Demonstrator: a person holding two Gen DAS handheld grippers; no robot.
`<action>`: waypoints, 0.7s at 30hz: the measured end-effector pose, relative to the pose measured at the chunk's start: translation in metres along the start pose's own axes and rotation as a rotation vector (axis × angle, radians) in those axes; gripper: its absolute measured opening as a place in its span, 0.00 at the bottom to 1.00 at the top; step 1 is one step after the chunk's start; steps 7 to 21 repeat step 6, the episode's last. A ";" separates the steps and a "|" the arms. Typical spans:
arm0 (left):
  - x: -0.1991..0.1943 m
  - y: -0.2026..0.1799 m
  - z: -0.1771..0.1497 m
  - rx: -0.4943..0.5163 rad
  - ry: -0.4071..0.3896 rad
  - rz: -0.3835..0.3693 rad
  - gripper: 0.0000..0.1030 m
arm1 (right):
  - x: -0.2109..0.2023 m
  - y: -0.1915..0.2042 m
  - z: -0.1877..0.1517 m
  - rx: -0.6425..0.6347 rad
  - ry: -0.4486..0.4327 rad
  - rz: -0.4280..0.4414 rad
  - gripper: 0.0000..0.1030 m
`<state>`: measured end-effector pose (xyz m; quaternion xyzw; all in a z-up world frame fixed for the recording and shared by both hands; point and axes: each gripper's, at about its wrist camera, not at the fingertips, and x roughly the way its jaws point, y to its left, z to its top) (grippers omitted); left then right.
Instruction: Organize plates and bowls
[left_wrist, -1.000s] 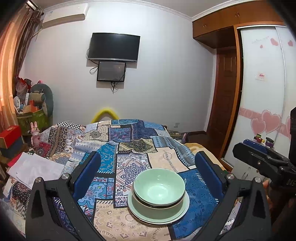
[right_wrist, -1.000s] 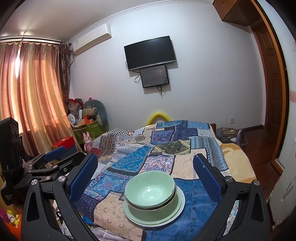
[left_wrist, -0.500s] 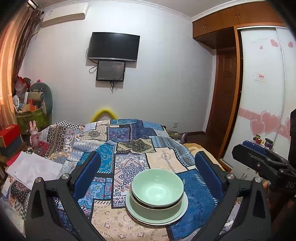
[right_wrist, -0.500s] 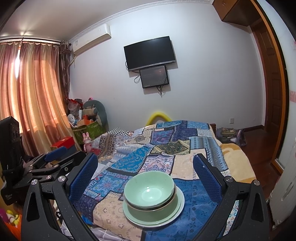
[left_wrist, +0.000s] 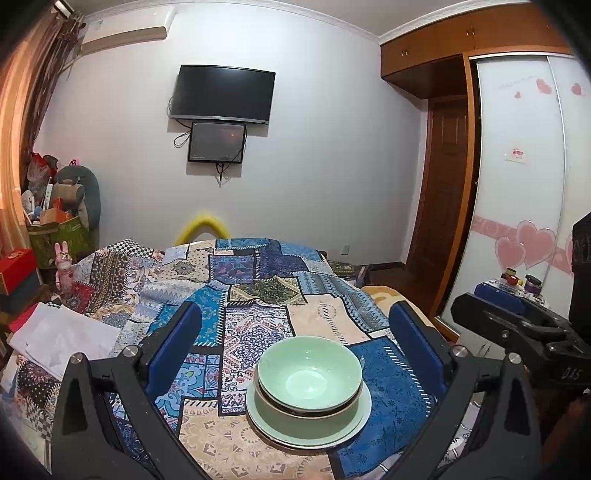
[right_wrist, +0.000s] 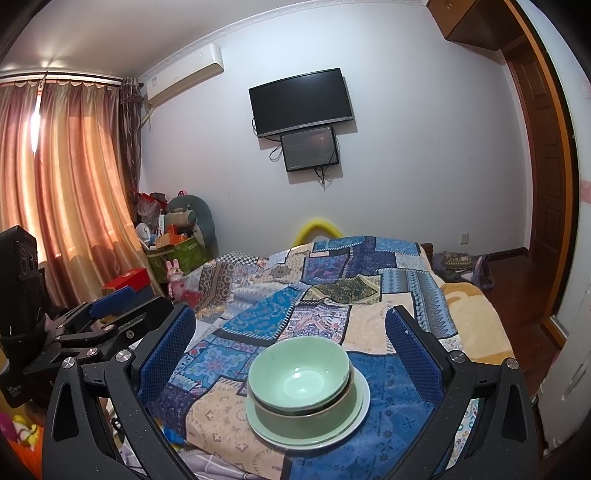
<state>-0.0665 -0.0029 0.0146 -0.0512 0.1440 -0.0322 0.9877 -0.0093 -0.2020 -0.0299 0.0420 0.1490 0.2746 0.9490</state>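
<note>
Two pale green bowls sit nested, the top bowl (left_wrist: 309, 373) inside the lower bowl (left_wrist: 306, 419), on a stack of pale green plates (left_wrist: 356, 419). The stack rests on a patchwork quilt (left_wrist: 255, 325) near the bed's front edge. My left gripper (left_wrist: 294, 315) is open, held back from the stack, with nothing between its blue pads. The right wrist view shows the same top bowl (right_wrist: 298, 373) and plates (right_wrist: 356, 413), with my right gripper (right_wrist: 290, 317) also open and empty. Each gripper shows at the side of the other's view, the right gripper (left_wrist: 517, 325) and the left gripper (right_wrist: 107, 317).
White folded fabric (left_wrist: 62, 336) lies on the bed's left side. Boxes, bags and a plush toy (right_wrist: 173, 236) crowd the far left corner by the curtains (right_wrist: 66, 206). A sliding wardrobe (left_wrist: 517, 184) and wooden door (left_wrist: 443, 184) stand at the right. A TV (left_wrist: 225, 92) hangs on the far wall.
Almost nothing has changed. The left wrist view drifted slightly, so the stack sits a little further left. Both grippers stay open and away from the bowls.
</note>
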 end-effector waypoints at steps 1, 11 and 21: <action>0.000 0.000 0.000 -0.003 0.000 0.001 1.00 | 0.000 0.000 -0.001 0.000 0.001 0.001 1.00; 0.002 0.003 0.000 -0.011 0.014 -0.001 1.00 | 0.001 0.000 -0.001 -0.003 0.001 0.000 1.00; 0.002 0.003 0.000 -0.011 0.014 -0.001 1.00 | 0.001 0.000 -0.001 -0.003 0.001 0.000 1.00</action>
